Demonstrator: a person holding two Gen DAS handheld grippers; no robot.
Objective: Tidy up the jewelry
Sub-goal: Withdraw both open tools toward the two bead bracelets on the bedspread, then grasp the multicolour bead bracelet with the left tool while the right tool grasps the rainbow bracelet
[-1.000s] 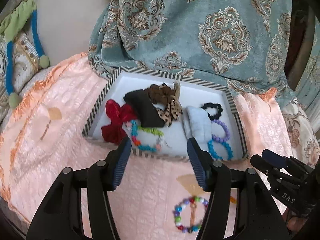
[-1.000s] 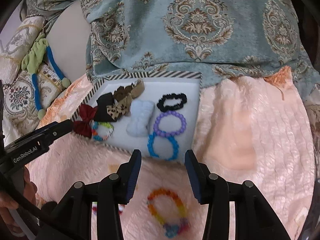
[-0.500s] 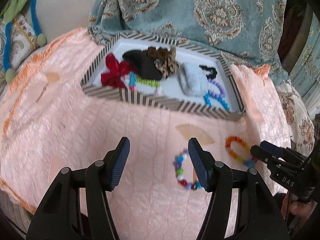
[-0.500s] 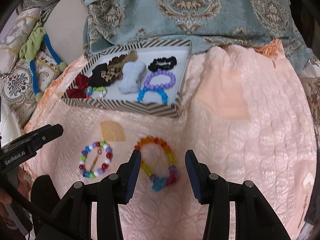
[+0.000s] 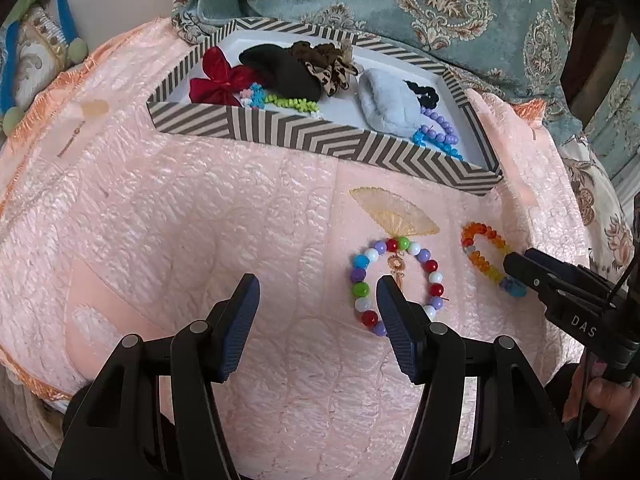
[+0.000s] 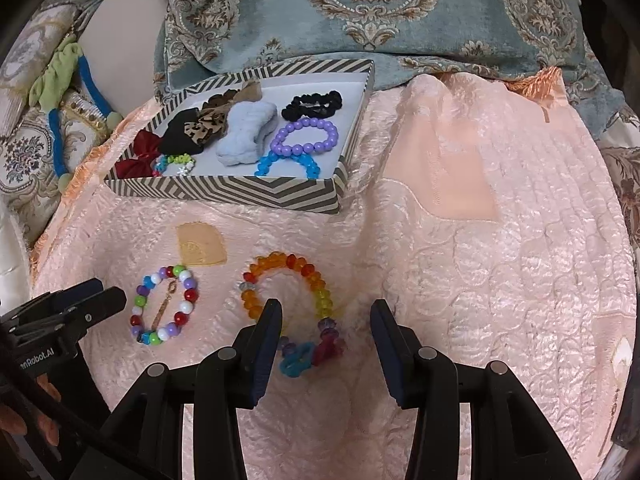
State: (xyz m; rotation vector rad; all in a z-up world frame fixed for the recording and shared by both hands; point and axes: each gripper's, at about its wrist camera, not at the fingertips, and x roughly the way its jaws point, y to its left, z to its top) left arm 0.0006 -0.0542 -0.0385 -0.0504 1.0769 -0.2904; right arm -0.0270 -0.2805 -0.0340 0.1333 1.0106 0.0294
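Pink quilt (image 6: 460, 240), striped box (image 6: 240, 194) at the back. I see left gripper (image 5: 318, 300) gaping, empty, beside multicolor bracelet (image 5: 396, 286). Right gripper (image 6: 326, 326) parted over orange bracelet (image 6: 292, 304), not pinching.

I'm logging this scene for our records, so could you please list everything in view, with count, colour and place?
Box: one, grey-and-white chevron, on the quilt near the cushion.
Bows: one red, one black, one leopard-print, at the box's left.
Blue bow: one, pale blue, box centre.
Scrunchie: one, black, back right of box.
Boxed bracelets: purple, blue, and a small green-and-multicolour one, along the front of the box.
Mixed bracelet: one, multicolour round beads, on the quilt.
Rainbow bracelet: one, orange to purple faceted beads, on the quilt.
Quilt: one, peach.
Cushion: one, teal damask.
Left gripper: open, beside the mixed bracelet.
Right gripper: open, over the rainbow bracelet.
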